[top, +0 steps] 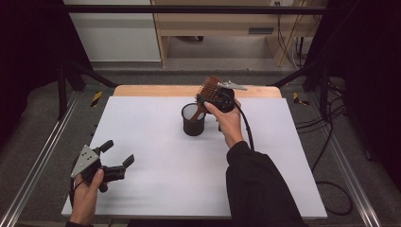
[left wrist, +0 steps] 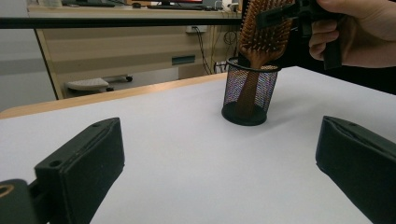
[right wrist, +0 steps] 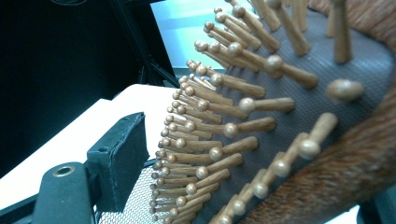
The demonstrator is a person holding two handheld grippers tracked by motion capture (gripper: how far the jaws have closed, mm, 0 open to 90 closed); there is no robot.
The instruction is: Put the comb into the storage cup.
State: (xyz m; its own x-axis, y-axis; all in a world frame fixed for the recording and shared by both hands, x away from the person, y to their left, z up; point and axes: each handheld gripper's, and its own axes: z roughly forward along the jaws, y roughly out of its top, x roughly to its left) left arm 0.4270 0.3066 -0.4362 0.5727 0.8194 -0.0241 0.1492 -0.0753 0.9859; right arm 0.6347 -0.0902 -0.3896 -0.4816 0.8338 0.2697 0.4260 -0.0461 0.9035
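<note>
A brown wooden hairbrush stands head-up with its handle down in a black mesh cup at the middle back of the white board. My right gripper is up at the brush head. Its jaws sit on either side of the head, and a small gap shows between the left pad and the bristle tips. My left gripper rests near the front left corner, open wide with nothing between its fingers. From there the cup and brush stand ahead to the right.
The board lies on a wooden table inside a black frame with metal rails along the sides. Cables trail on the floor at the right. A light wooden cabinet stands beyond the table.
</note>
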